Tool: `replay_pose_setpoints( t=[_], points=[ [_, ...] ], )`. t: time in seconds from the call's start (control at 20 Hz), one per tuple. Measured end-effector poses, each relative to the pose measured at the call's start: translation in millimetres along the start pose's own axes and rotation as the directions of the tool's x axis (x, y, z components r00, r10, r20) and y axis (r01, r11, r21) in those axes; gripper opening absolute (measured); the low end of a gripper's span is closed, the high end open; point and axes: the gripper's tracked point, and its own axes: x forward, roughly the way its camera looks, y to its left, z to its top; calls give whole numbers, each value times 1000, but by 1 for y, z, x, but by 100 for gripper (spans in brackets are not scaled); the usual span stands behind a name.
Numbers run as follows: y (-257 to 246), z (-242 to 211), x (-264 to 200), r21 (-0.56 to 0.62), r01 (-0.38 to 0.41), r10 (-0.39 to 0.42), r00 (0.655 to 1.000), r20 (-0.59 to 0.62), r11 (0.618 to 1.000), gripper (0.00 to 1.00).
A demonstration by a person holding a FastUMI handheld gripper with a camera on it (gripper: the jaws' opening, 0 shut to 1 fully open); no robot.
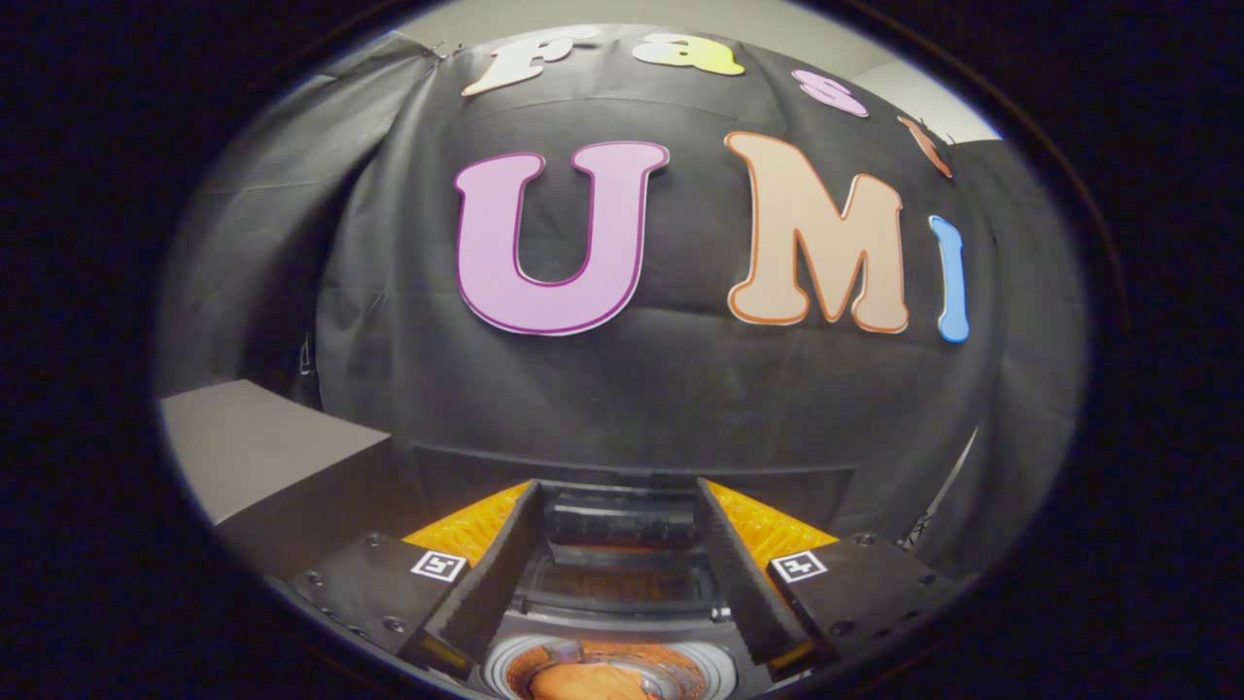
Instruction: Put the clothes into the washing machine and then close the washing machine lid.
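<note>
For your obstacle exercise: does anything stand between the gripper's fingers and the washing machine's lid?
Nothing visible does. The open gripper hangs empty, its fingers flanking the raised lid. Below lies the drum with orange clothes already inside.

My two fingers, spread apart, each bear a small square black-and-white coded marker (438, 565), but no words are readable.

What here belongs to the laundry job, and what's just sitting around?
Job:
- washing machine, lid up, between the open fingers
- orange clothes in the drum, below the gripper

Bystanders:
- grey box, beyond the fingers
- orange surface around the machine
</note>
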Motion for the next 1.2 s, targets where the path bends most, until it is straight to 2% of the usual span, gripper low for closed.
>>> replay_pose_setpoints(
  t=[0.25,0.45,0.85,1.2],
  points=[
    [0,5,50,18,13,-13,1000,8,1000,98],
    [1,1,60,72,-7,7,1000,-7,997,97],
    [1,-2,17,80,1,1,1000,-24,997,98],
    [1,-24,-54,77,6,-1,998,-67,997,97]
  ],
)
